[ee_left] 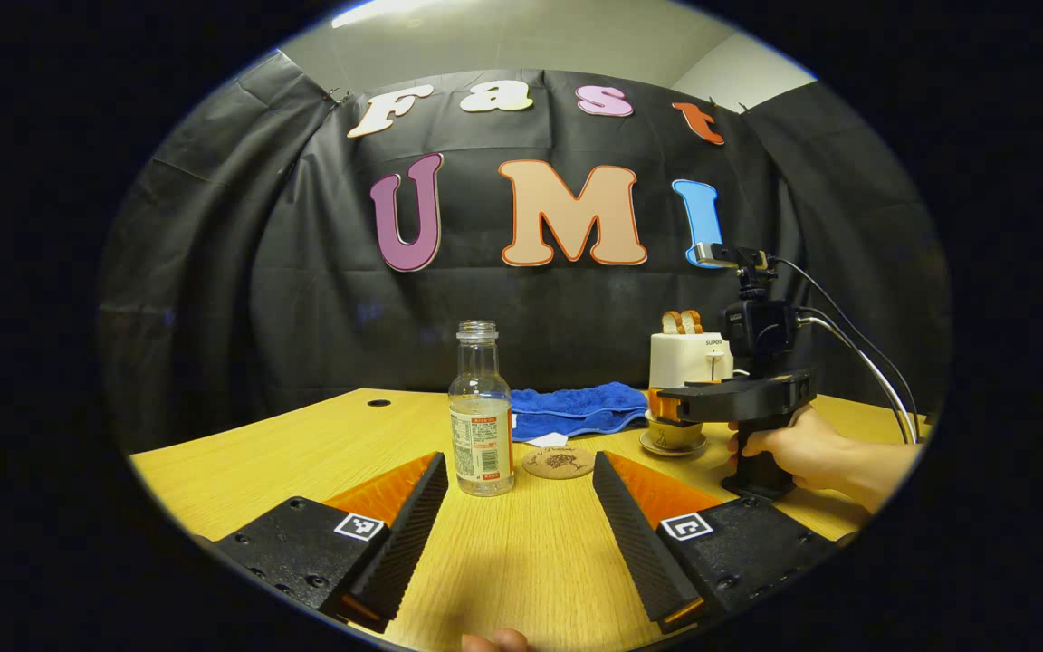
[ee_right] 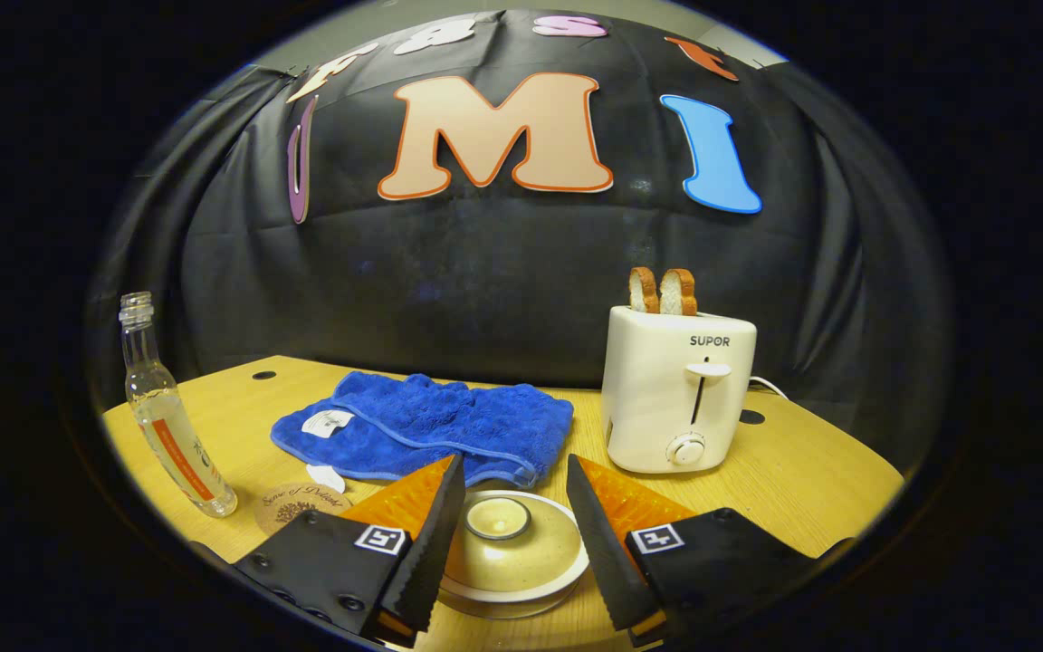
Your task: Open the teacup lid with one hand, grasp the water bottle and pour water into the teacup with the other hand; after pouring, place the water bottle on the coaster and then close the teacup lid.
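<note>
The right gripper [ee_right: 505,530] was spread astride the teacup lid [ee_right: 512,543], apparently untouching; its knob should be centred before closing. The left gripper [ee_left: 517,507], spread, faced the water bottle [ee_left: 481,412] beside the coaster [ee_left: 559,462].

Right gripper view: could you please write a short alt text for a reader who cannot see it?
The right gripper hangs open over a lidded teacup on a wooden table, one finger on each side of the lid knob. Behind stand a blue towel and a white toaster holding two bread slices. At left, an uncapped bottle stands beside a round coaster.
</note>
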The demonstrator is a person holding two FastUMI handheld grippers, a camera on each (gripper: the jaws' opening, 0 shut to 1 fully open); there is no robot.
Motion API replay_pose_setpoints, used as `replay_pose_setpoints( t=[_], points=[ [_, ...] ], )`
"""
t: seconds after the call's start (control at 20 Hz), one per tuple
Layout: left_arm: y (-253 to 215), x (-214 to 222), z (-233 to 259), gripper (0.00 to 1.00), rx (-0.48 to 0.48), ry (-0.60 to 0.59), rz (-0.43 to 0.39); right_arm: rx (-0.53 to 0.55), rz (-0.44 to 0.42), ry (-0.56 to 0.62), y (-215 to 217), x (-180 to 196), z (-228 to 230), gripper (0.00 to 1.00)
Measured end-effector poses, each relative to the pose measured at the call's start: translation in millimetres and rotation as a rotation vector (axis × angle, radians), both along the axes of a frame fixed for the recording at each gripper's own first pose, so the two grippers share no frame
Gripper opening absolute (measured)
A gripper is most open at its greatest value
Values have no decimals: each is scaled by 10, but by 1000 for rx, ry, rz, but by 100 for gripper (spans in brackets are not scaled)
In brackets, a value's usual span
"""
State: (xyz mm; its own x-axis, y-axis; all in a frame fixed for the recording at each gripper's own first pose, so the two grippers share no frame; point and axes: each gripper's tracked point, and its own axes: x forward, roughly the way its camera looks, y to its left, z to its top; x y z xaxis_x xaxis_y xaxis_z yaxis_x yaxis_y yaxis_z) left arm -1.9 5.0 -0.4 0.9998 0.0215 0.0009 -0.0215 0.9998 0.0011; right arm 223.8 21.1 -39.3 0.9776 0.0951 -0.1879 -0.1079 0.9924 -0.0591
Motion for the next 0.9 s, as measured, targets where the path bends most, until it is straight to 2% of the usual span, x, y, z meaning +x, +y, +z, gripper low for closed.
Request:
replay_pose_setpoints(
  t=[0.2,0.35,0.4,0.45,0.5,0.55,0.6,0.8,0.85,0.9],
  points=[
    [-1,0,-2,95,0,2,0,-41,27,3,78,11,-12,74],
    [-1,-3,-5,95,0,1,0,-71,19,-9,74,29,0,39],
    [-3,-7,2,95,0,1,0,-72,19,-6,77,27,0,38],
    [-1,-3,-7,95,0,1,0,-66,20,-3,76,30,-6,46],
    [-1,-2,-3,95,0,1,0,-58,24,2,76,25,-14,44],
    [-1,3,1,95,0,1,0,-49,30,1,84,44,-19,50],
    [-3,3,7,95,0,1,0,-46,20,-2,58,41,3,33],
    [-2,0,-3,95,0,1,-1,-37,20,-17,50,19,34,32],
    [-1,-2,-7,94,0,1,-1,-27,14,-31,31,33,58,27],
    [-2,-4,-3,95,-1,2,-1,-15,12,-50,23,20,86,27]
  ],
)
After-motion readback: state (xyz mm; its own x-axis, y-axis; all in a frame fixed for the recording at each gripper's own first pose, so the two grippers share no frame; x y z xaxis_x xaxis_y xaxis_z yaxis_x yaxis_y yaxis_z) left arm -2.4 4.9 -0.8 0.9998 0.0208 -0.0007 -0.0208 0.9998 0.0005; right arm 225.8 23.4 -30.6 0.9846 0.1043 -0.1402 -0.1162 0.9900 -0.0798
